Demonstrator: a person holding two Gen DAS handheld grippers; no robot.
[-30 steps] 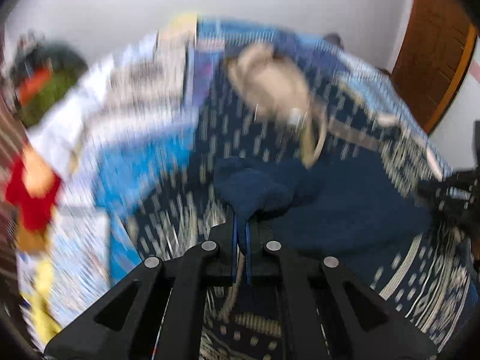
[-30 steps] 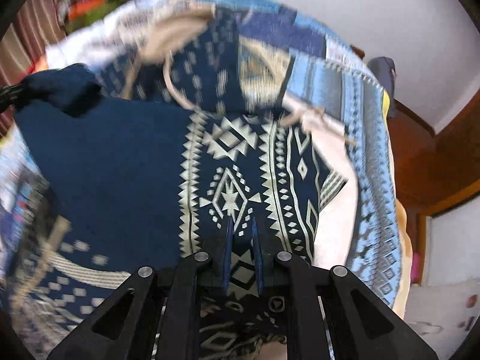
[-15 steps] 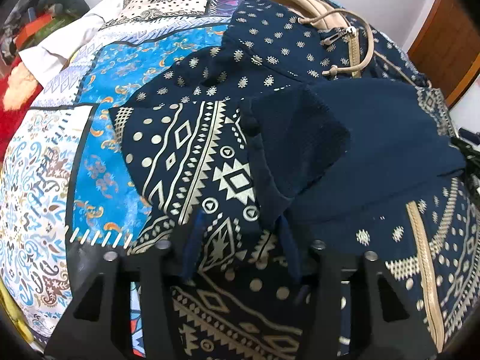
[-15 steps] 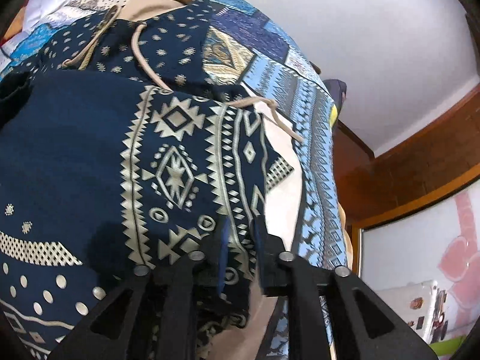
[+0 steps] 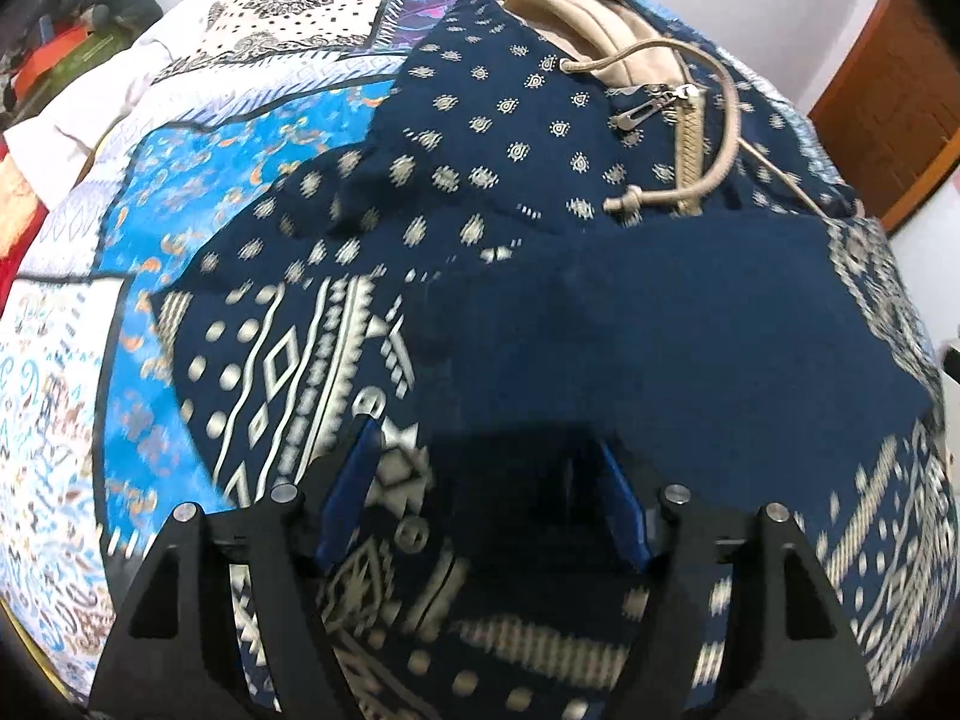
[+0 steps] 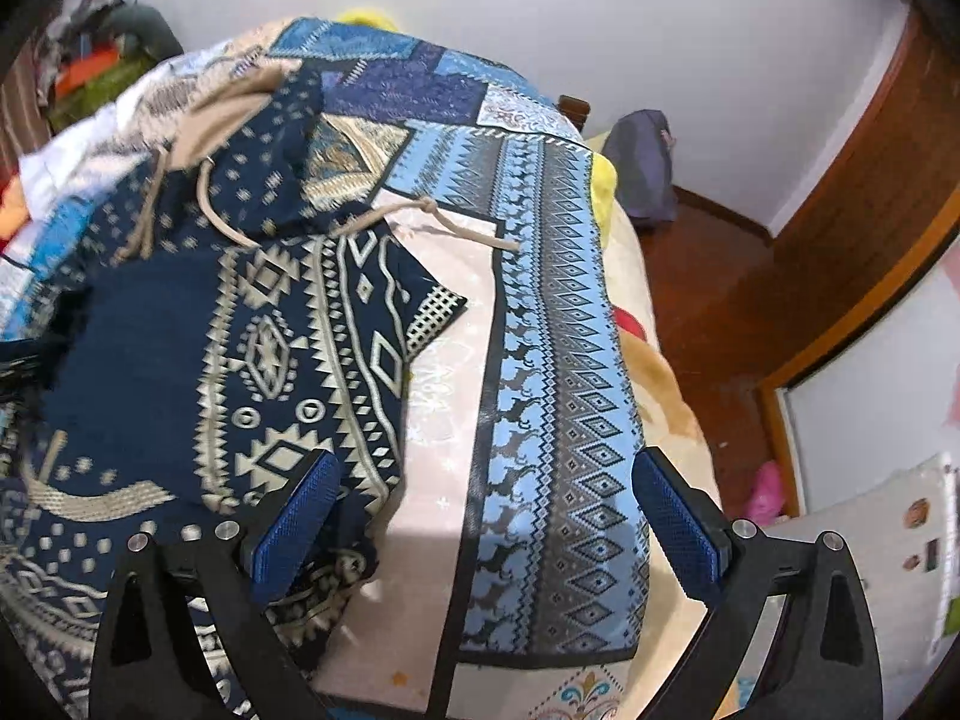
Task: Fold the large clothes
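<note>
Both grippers are opening, grasping nothing: left gripper just over the navy hoodie, right gripper beside its edge, above the bed.

Both hand-held grippers off hoodie

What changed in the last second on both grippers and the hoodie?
Both grippers let go: the left gripper released the navy fold, the right gripper the hoodie edge and swung aside over the bedspread. Their jaws are opening. The hoodie now lies folded on the bed.
</note>
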